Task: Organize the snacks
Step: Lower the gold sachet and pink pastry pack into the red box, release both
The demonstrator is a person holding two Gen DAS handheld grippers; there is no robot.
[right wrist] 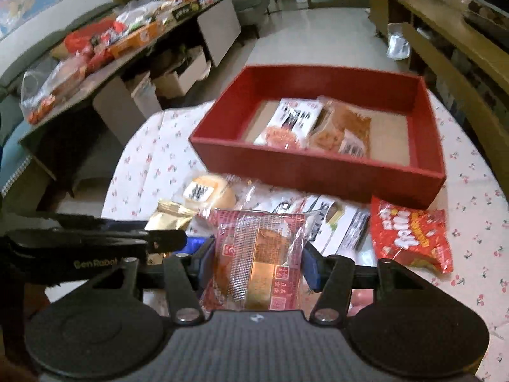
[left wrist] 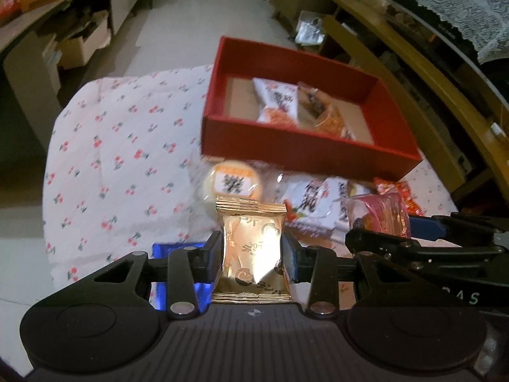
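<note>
My left gripper [left wrist: 253, 254] is shut on a gold foil snack packet [left wrist: 253, 251], held upright above the table. My right gripper [right wrist: 257, 254] is shut on a red-and-clear wrapped cake [right wrist: 257, 254]; it shows at the right of the left wrist view [left wrist: 378, 216]. A red box [left wrist: 305, 156] stands beyond, holding a white packet [left wrist: 276, 100] and an orange-brown packet [left wrist: 321, 108]. The same box [right wrist: 318, 172] shows in the right wrist view. Loose snacks lie before it: a round bun [left wrist: 230, 181], white packets [right wrist: 334, 222] and a red bag [right wrist: 410, 238].
The table wears a white cherry-print cloth [left wrist: 121, 146]. A low dark table [right wrist: 95, 63] loaded with packets stands at the left, with cardboard boxes [right wrist: 181, 79] beneath. A wooden shelf unit [left wrist: 429, 79] runs along the right. A blue object [left wrist: 165, 248] lies under my left gripper.
</note>
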